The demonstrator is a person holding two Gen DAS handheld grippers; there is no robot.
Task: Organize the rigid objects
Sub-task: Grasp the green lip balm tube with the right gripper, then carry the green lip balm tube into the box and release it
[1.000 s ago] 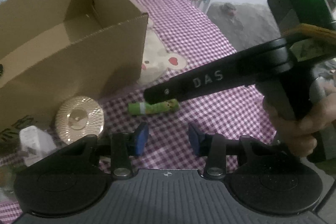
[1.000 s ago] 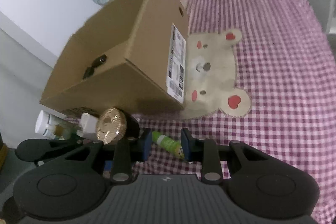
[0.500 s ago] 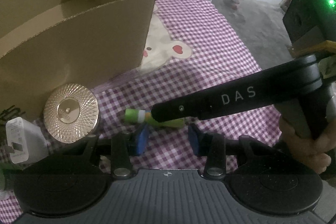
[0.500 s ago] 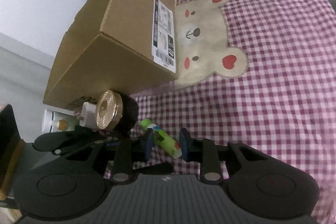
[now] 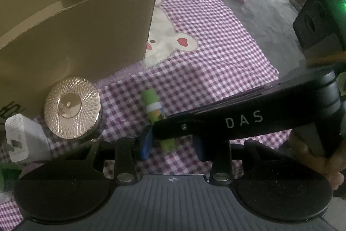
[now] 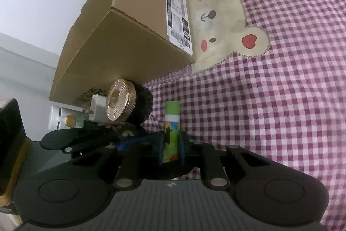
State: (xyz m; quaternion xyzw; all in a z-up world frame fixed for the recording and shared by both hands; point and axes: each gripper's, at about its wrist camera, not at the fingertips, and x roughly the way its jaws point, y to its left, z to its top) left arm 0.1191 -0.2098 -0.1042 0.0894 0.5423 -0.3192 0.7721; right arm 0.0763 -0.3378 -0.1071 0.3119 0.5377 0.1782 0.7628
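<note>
The right tongs [image 6: 170,149] are clamped on the green tube [image 6: 172,127]; the left tongs [image 5: 172,144] stand apart, empty, beside the box [image 5: 86,36].

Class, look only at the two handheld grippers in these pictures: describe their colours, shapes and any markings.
Both are black plastic. The left gripper and the right gripper each have a ribbed grey top plate, two round discs, silver pivot screws and blue pads on the fingers. Seen from the left, the right one's long black side bar reads "DAS" in white, and its housing shows a green light.
</note>
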